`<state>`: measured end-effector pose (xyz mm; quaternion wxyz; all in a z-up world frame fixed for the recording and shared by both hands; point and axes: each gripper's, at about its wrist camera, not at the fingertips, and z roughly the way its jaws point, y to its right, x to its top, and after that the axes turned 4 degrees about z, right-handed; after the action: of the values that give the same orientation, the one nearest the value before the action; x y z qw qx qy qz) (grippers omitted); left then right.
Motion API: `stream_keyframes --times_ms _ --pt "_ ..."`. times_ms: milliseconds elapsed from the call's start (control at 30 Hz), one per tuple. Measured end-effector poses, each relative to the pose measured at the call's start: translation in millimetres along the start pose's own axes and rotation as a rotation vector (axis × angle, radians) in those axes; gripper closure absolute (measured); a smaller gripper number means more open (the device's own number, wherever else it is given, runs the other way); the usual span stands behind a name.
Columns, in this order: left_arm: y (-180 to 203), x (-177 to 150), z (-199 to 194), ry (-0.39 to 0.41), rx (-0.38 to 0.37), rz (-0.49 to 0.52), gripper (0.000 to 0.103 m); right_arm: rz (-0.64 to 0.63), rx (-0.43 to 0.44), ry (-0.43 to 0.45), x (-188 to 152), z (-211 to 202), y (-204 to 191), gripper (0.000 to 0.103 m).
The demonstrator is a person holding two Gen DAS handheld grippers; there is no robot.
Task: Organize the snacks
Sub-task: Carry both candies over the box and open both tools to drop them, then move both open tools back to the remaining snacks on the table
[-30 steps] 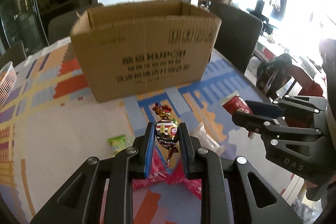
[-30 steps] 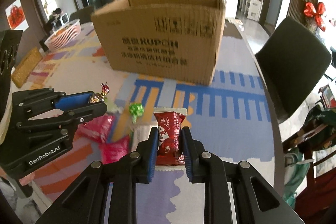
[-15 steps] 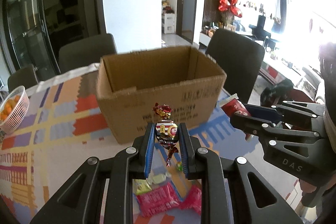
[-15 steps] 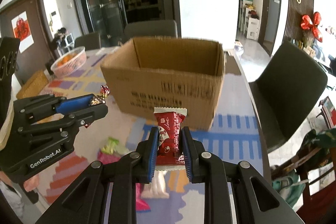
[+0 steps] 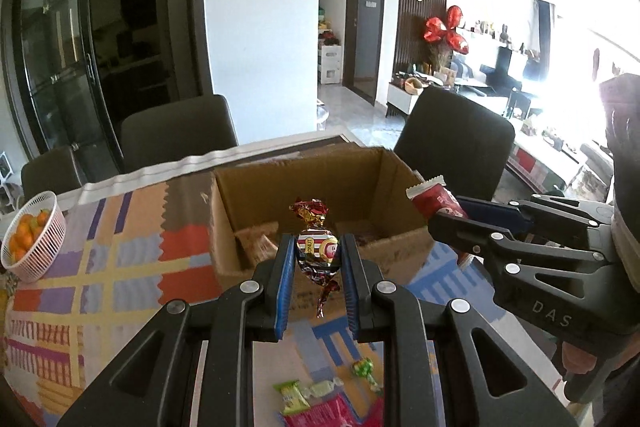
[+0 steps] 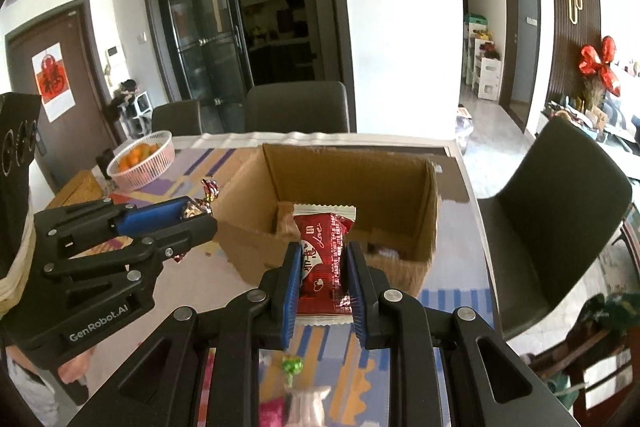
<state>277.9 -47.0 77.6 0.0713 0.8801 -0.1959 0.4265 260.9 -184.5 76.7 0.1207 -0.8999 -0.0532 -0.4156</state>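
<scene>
A white basket of oranges (image 6: 141,163) sits on the worktop's (image 5: 100,267) far-left edge; dark chairs (image 6: 298,109) stand behind that worktop.

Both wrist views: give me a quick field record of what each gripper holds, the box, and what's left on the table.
left gripper: shut on twist-wrapped candy
right gripper: shut on red snack packet
cardboard box: open top, some snacks inside
position: both grippers held above the table, near the box's front edge
loose snacks: green candy, green packet, pink packet on patterned tablecloth
fruit basket: left of box
</scene>
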Motion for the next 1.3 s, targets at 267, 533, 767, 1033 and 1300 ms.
stream_keyframes --times_ms 267,533,767,1033,1300 --pt "-18 20 20 -0.019 0.009 -0.017 0.08 -0.006 -0.006 -0.02 26 23 4 0.08" --pt "-27 30 47 -0.06 0.021 -0.023 0.08 -0.005 -0.008 -0.042 44 51 14 0.08" --pt "-26 35 66 -0.099 0.025 -0.011 0.08 0.007 -0.004 -0.059 49 68 22 0.08" --pt "-23 32 68 -0.108 0.064 0.001 0.062 0.034 -0.032 -0.075 47 78 30 0.061" --pt "-23 19 39 -0.082 0.096 -0.008 0.058 -0.006 -0.03 -0.055 32 58 18 0.061"
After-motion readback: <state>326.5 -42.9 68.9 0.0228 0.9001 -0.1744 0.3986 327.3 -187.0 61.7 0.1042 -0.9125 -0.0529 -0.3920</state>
